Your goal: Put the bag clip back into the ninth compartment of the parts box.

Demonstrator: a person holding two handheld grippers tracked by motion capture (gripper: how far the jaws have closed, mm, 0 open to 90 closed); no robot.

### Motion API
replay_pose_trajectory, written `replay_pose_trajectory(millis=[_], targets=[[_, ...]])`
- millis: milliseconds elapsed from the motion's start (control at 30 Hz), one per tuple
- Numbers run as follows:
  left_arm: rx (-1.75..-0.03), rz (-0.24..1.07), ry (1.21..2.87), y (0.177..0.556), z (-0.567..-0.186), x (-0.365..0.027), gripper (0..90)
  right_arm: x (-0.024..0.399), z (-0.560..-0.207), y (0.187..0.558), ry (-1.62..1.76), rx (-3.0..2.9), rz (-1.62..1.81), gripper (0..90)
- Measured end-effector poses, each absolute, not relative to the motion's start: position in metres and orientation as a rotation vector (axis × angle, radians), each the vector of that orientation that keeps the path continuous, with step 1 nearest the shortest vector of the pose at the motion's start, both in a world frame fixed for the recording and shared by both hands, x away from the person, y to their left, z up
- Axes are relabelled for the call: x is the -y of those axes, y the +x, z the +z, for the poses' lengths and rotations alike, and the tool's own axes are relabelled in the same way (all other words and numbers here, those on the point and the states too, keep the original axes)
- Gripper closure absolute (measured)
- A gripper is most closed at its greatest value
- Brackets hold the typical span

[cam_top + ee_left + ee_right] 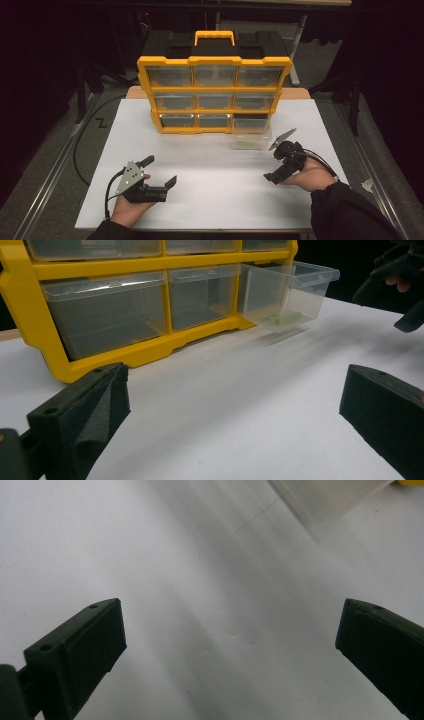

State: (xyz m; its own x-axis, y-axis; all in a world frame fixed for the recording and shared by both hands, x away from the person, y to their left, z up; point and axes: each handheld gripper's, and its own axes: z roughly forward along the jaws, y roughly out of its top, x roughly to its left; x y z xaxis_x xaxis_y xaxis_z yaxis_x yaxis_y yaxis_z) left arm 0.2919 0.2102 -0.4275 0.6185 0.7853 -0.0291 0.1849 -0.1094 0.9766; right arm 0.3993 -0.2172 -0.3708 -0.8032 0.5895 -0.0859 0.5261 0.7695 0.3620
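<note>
Bare worktop [210, 170] lies open between both tools. The yellow organizer [214, 95] and its pulled-out clear drawer [251, 134] block the far side.

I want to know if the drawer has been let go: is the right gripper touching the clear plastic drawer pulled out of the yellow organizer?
Apart. In the high view, white table shows between the right gripper and the clear plastic drawer.

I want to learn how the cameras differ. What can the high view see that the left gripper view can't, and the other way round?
High view alone: the organizer's yellow handle, its top row of drawers, the whole white table, and the left gripper from outside, held in a hand.

Left gripper view alone: that gripper's open black jaws up close, and the small green thing clearly lying inside the pulled-out clear drawer.

Both: the yellow organizer, the pulled-out drawer, the white table and the right gripper.
</note>
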Motion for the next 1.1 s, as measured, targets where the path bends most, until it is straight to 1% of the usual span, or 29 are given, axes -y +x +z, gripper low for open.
replay_pose_trajectory(millis=[300, 567, 900, 1100], targets=[[-0.818, 0.617, 1.636, 0.292, -0.428, -0.21, 0.2, 0.214, -0.395, 0.394, 0.876, -2.772, 0.504, 0.9], [-0.819, 0.616, 1.638, 0.292, -0.428, -0.209, 0.2, 0.215, -0.407, 0.39, 0.891, -2.705, 0.66, 0.9], [-0.818, 0.614, 1.646, 0.292, -0.429, -0.208, 0.2, 0.215, -0.418, 0.383, 0.92, -2.584, 0.825, 0.9], [-0.82, 0.613, 1.647, 0.293, -0.429, -0.208, 0.2, 0.214, -0.418, 0.379, 0.935, -2.515, 0.965, 0.9]])
